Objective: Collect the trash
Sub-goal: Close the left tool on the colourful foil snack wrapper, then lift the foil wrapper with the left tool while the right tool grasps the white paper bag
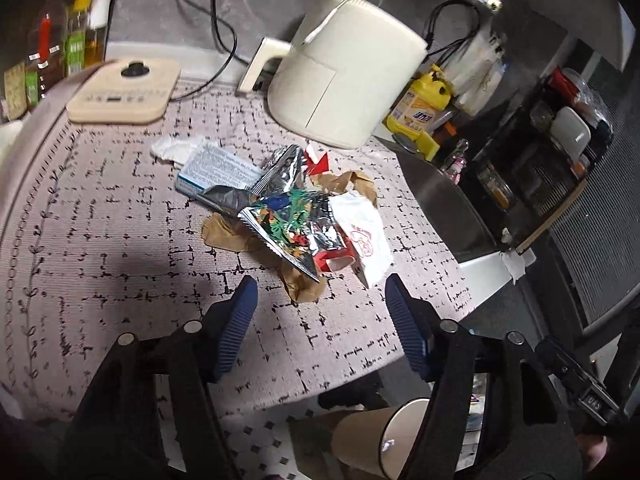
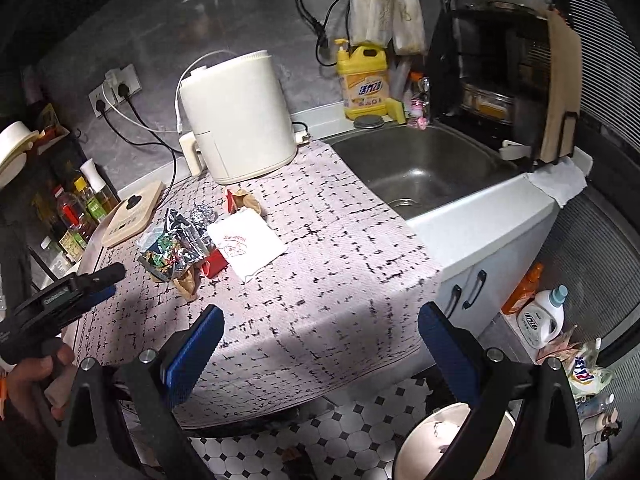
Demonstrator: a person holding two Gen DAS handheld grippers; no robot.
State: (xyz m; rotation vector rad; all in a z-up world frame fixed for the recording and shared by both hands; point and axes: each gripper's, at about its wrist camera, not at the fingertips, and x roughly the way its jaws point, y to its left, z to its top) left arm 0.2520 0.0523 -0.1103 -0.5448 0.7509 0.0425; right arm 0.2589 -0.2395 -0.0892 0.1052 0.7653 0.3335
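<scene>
Ahead of my left hand-held gripper (image 1: 320, 292), brown paper (image 1: 304, 280) lies mostly buried under the foil wrappers (image 1: 288, 220). The printed box (image 1: 216, 172) beyond is half covered too. Below my right hand-held gripper (image 2: 320, 332), the bin (image 2: 432, 440) is cut by the frame edge, its contents unclear.

Light is falling from above onto the patterned surface (image 1: 120, 208) ahead of both grippers, leaving it evenly bright, while the frame corners are fading to black. A soft shadow is lying across the surface just before the left gripper (image 1: 318, 300). Foil wrappers (image 1: 288, 216) are throwing small glints. Bottles (image 1: 60, 44) far left are blurring, and straight edges are bowing outward.
</scene>
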